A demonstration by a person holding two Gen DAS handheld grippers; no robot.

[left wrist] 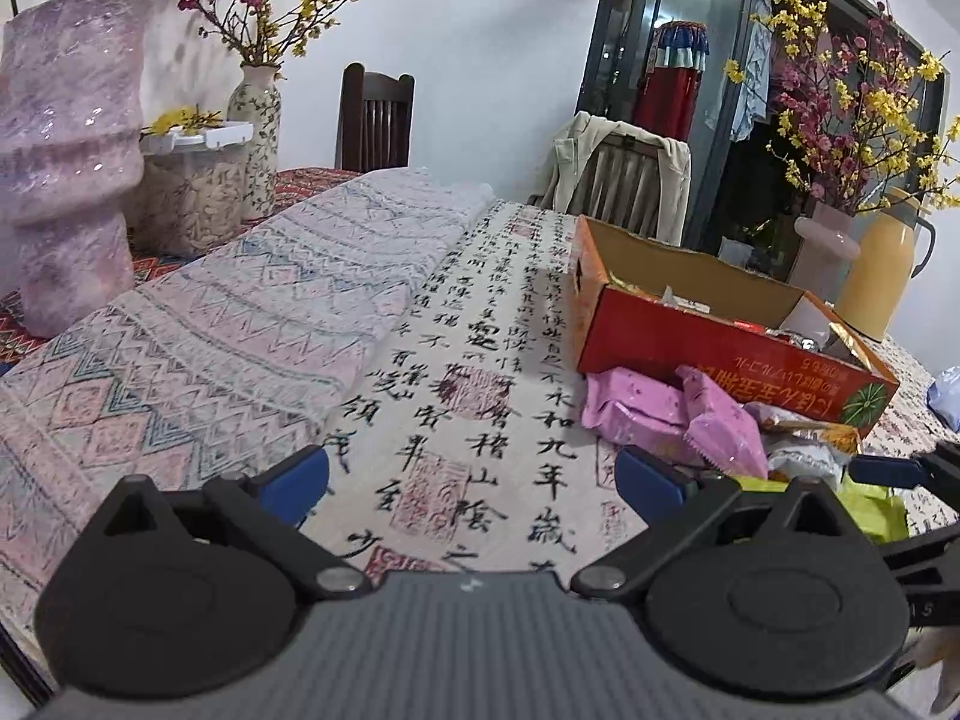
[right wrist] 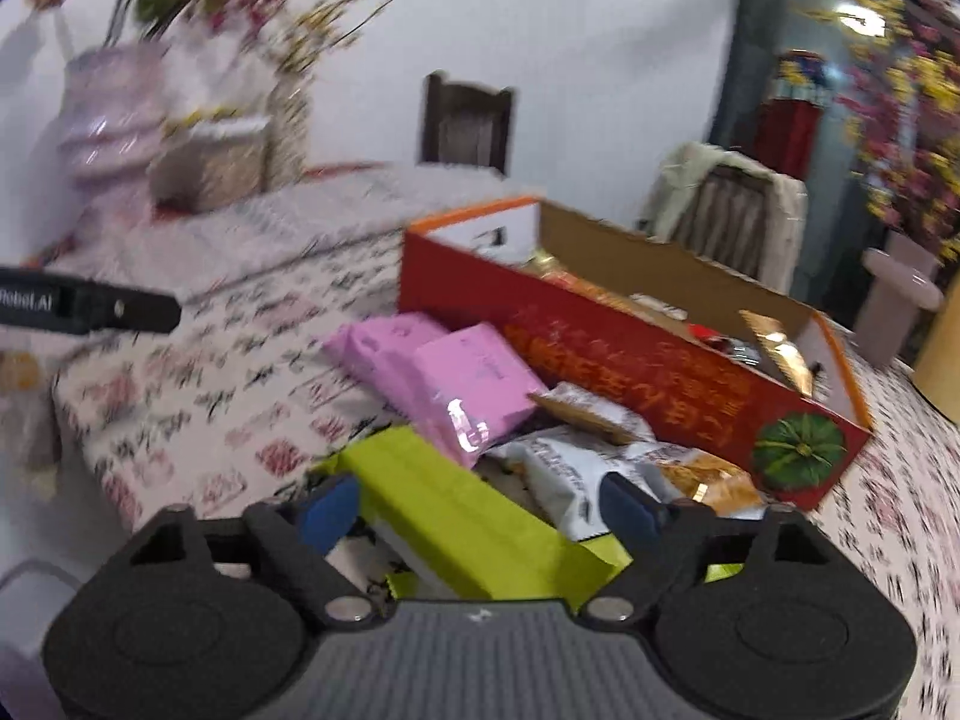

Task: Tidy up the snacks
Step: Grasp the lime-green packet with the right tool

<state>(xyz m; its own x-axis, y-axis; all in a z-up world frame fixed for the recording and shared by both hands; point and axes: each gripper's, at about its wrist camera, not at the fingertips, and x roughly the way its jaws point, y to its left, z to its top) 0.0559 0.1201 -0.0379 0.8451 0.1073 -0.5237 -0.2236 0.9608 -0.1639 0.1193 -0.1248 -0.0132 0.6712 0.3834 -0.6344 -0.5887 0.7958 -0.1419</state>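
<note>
green packet (right wrist: pixel 474 534): we see it flat, lime, between the right gripper (right wrist: pixel 480 507) pads, untouched
left gripper (left wrist: pixel 471 477): open, empty
box (right wrist: pixel 630 360): red, open-topped

1. The right wrist view is smeared with motion blur: the calligraphy tablecloth (right wrist: pixel 198 396) reads as streaks, no characters legible.
2. The red carton (right wrist: pixel 600 354) hides most of what lies inside; only a few wrapper tops poke above its wall.
3. The lime-green packet (right wrist: pixel 456 516) runs under the gripper body, so its near end is hidden.
4. The white snack bag (right wrist: pixel 564 480) is partly buried under the pink packets (right wrist: pixel 456 378); its print is unreadable.
5. In the left wrist view, the right gripper (left wrist: pixel 900 474) is cut off by the frame edge.
6. The pink vase (left wrist: pixel 66 150) loses its left side to the frame edge.
</note>
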